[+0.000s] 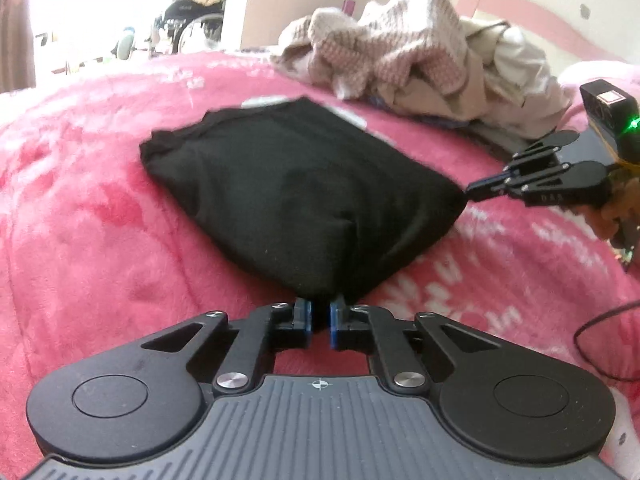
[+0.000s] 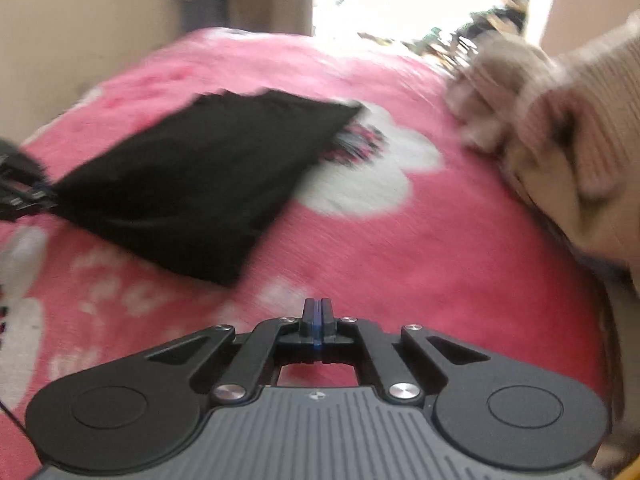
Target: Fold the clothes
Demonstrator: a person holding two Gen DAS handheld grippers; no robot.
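Blanket [image 1: 100, 184], pink and plushy, carries the black garment [image 1: 296, 196], folded into a thick pad at its middle, soft, light and floppy, best taken at corners or the folded edge. Pile [image 1: 420, 56] of unfolded beige clothes lies behind, near but apart, and a cable [image 1: 592, 332] trails off right. Left gripper [image 1: 320, 320] is nearly closed, pinching the near corner; right gripper [image 2: 318, 316] is closed and empty in its own view, tips by the garment's right corner.

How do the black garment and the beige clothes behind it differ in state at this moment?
The black garment lies folded into a flat, compact block; the beige clothes sit in a crumpled, unfolded heap. The left gripper pinches the black garment's near corner; nothing touches the beige clothes. Both rest on the pink blanket.
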